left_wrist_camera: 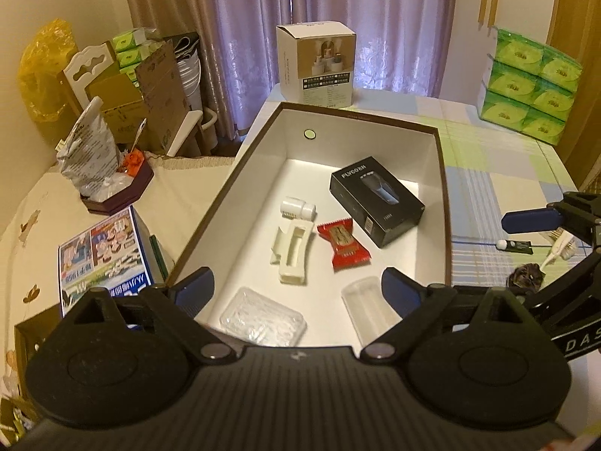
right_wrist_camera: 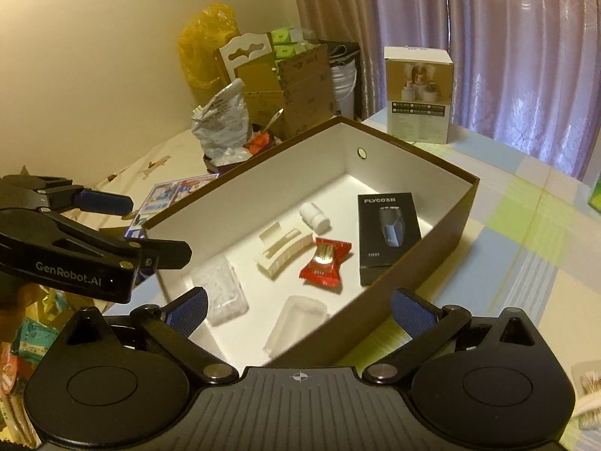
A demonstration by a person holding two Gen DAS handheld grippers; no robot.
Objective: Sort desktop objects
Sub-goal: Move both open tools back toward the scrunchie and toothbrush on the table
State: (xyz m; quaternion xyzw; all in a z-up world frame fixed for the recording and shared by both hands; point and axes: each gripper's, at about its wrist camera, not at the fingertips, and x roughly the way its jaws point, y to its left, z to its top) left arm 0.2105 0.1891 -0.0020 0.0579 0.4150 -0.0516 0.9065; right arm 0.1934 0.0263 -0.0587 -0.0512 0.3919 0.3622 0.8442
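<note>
Dim, warm indoor light, fisheye views
Box floor ahead of the claws glares white; edges bend and darken; detail soft.

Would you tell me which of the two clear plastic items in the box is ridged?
The clear ridged plastic tray, near the box's left wall; the smooth clear plastic cover lies right of it.

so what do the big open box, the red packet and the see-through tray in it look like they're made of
Big box: looks like rigid cardboard, with brown matte outside, plain white lining and crisp thin wall edges.
Red packet: likely glossy plastic or foil film, with crimped zigzag ends and a bright glare spot.
Clear tray: seems thin moulded plastic, transparent and shiny, with ridges catching light. What is inside is unclear.
</note>
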